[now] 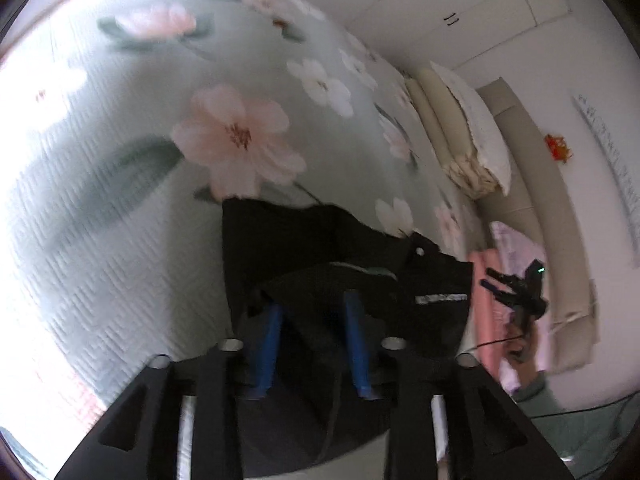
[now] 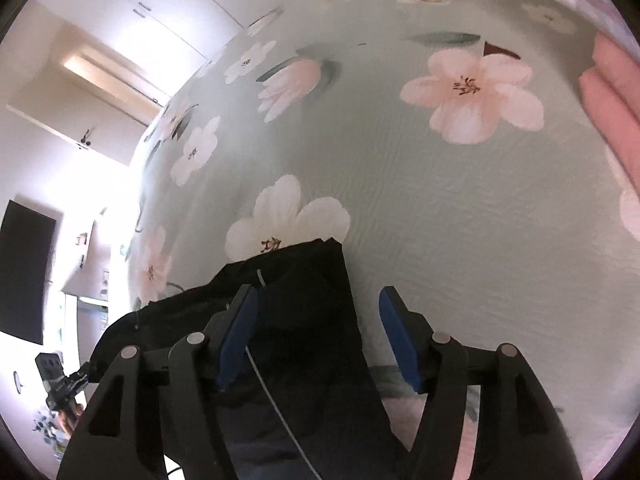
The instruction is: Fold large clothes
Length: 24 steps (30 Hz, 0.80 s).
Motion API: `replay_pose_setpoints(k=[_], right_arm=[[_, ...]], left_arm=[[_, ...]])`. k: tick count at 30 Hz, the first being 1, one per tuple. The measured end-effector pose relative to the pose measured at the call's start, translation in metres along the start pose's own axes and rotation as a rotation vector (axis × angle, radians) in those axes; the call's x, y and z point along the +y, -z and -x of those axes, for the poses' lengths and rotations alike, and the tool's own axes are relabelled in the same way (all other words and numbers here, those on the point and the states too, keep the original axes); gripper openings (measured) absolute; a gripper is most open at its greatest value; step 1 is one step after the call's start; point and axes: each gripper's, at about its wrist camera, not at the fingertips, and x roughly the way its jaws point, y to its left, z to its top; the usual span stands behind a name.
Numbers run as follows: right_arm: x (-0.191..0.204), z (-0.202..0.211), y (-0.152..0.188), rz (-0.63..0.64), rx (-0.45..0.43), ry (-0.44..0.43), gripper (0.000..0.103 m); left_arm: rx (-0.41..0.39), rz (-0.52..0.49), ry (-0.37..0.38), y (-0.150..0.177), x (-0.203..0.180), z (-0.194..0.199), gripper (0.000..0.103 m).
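The left wrist view looked forward along the left gripper, whose blue fingers filled the lower frame, close over a black garment on a floral bedspread. It faced across the bed toward stacked pillows and white cabinets, with the right gripper at its right edge.

The right wrist view sat just as low behind the right gripper, facing over the same black garment and floral bedspread toward folded pink cloth. The left gripper showed at its lower left. Both views shared garment, bedspread and each other's gripper.
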Motion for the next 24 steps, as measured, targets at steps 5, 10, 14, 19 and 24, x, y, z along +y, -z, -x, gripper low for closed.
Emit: replay_pose_setpoints(k=[5,10,14,19,24], right_arm=[[0.015,-0.002,0.018,0.063,0.042,0.049,0.066],[0.033,-0.016,0.029,0.122,0.055,0.080,0.066],[0.042,-0.038,0.020,0.186,0.048,0.137,0.067],[0.048,-0.074,0.003,0.294,0.095,0.175,0.067],[0.045,-0.097,-0.004,0.403,0.113,0.171,0.067]], left_arm=[[0.000,-0.070,-0.139,0.003,0.009,0.021,0.068],[0.035,-0.066,-0.185,0.012,0.024,0.012,0.074],[0.007,-0.085,-0.184,0.008,0.024,-0.017,0.074],[-0.003,-0.063,-0.158,-0.009,0.029,-0.053,0.074],[0.022,-0.082,-0.093,-0.025,0.030,-0.077,0.074]])
